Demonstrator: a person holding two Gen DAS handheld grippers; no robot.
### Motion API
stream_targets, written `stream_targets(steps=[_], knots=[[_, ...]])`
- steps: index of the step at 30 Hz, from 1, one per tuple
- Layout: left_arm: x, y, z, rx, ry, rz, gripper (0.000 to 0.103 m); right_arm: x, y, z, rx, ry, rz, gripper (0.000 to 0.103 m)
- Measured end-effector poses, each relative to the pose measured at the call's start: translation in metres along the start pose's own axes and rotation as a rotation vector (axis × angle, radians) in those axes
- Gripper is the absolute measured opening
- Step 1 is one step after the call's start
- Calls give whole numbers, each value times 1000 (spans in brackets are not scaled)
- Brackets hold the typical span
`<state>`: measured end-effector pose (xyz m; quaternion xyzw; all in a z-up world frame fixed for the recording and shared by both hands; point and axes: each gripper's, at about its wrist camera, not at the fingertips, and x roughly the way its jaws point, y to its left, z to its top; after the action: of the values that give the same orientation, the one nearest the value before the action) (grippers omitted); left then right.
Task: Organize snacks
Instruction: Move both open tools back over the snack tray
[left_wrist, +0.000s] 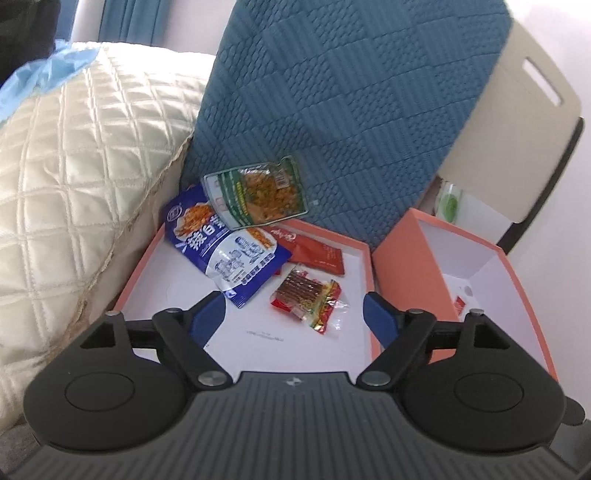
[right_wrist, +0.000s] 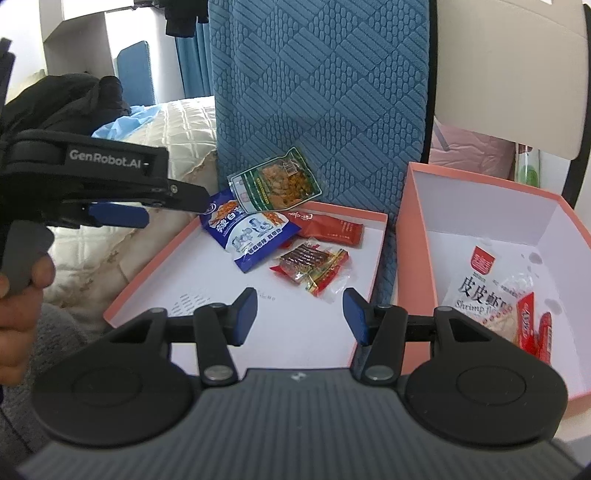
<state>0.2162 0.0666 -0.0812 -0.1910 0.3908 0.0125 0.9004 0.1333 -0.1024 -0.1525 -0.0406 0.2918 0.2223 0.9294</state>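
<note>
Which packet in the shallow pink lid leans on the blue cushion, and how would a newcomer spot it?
Start at the blue cushion, then drop to the shallow pink lid at its foot. The green-edged packet sits highest, propped against the cushion above the blue packet, alone in showing orange-brown food through clear film.

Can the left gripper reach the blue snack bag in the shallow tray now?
Probably yes. The left gripper is open and empty, the blue snack bag lies uncovered just ahead of its left finger, with only the green packet overlapping its far end.
</note>
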Motion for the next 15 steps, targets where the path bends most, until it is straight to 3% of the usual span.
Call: stream_targets(steps=[15], knots=[[100,39,27,-155,105,-6,87,70,2,19,-21,66,30,54]])
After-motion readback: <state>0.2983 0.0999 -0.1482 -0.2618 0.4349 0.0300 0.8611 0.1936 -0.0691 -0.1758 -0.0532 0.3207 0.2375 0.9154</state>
